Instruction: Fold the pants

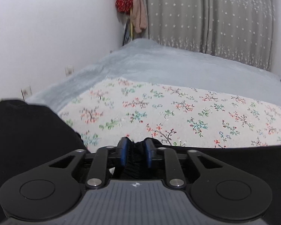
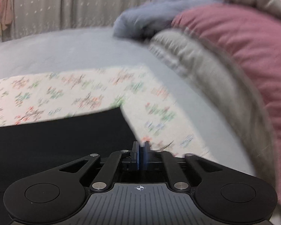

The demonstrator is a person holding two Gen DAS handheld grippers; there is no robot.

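Right, left wrist view first: the left gripper has its blue pads narrowed onto a bunched fold of the black pants, fabric visibly pinched between them. The pants hang or drape dark across the lower left and along the bottom edge, over the floral sheet on the bed. Risk here is a thick wad in the jaws: it could slip out under tension, or the layers could shift and skew the fold line. Open room looks good ahead, with floral sheet then grey blanket running to the wall on the left and the curtain at the back. Right wrist view: the right gripper is pinched fully together at the pants' far corner; I can't tell whether any cloth sits between the pads. View is blurred, so it looks to be mid-move. If that grip is thin or empty, one side drops and the fold goes crooked. Room is tighter this side: a pink-and-grey quilt pile crowds the right, so a wide swing could snag it.
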